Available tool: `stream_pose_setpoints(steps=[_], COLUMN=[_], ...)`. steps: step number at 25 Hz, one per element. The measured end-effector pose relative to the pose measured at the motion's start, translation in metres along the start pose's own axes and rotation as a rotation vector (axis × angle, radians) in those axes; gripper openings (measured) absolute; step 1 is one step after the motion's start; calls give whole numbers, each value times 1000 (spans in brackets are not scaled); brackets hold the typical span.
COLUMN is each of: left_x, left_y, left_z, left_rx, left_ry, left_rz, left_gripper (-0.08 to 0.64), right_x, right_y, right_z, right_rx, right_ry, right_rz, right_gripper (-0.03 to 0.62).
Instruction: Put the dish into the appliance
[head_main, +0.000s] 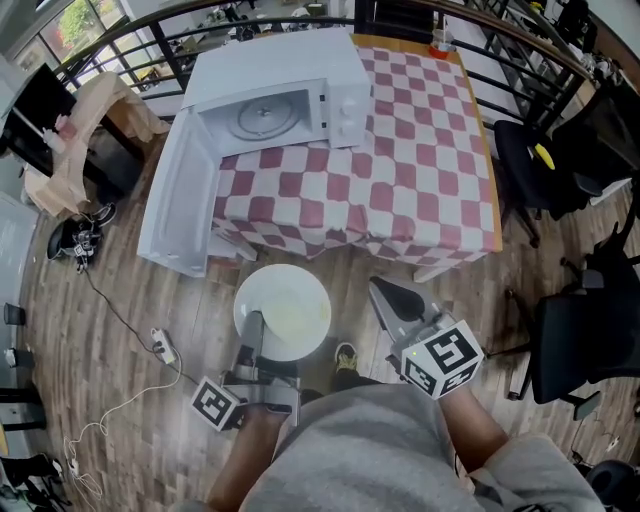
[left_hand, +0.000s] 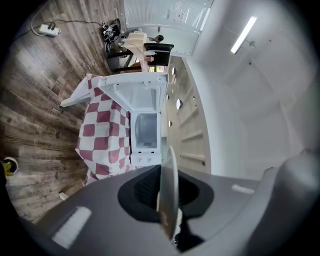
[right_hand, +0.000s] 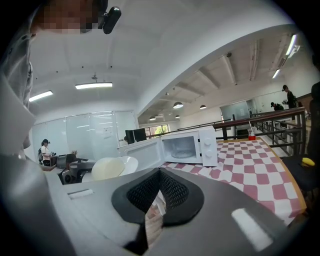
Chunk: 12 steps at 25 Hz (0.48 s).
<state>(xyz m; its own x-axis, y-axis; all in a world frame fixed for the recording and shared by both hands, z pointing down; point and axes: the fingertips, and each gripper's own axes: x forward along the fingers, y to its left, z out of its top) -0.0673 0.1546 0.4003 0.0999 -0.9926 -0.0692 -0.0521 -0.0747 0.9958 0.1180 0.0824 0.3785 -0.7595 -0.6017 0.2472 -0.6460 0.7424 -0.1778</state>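
In the head view, a white round dish hangs over the wooden floor in front of the table. My left gripper is shut on its near rim. The left gripper view shows the dish edge-on between the jaws. A white microwave stands on the checkered tablecloth, and its door is swung open to the left. Its glass turntable is bare. My right gripper is shut and empty, to the right of the dish. From the right gripper view, the dish is at the left and the microwave ahead.
Black office chairs stand to the right of the table, one with a yellow object on it. A dark railing curves behind the table. A power strip and cable lie on the floor at the left. A red cup sits at the table's far corner.
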Motion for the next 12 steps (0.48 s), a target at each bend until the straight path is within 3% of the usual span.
stream_pose_setpoints(steps=[12], left_x=[19], left_y=[6], left_z=[-6], left_rx=[-10], left_ry=[-30], left_rz=[15], left_gripper=[32], right_x=[13], right_y=[-18], right_z=[-4], right_rx=[11], right_ry=[12], right_rz=[48], right_gripper=[-5])
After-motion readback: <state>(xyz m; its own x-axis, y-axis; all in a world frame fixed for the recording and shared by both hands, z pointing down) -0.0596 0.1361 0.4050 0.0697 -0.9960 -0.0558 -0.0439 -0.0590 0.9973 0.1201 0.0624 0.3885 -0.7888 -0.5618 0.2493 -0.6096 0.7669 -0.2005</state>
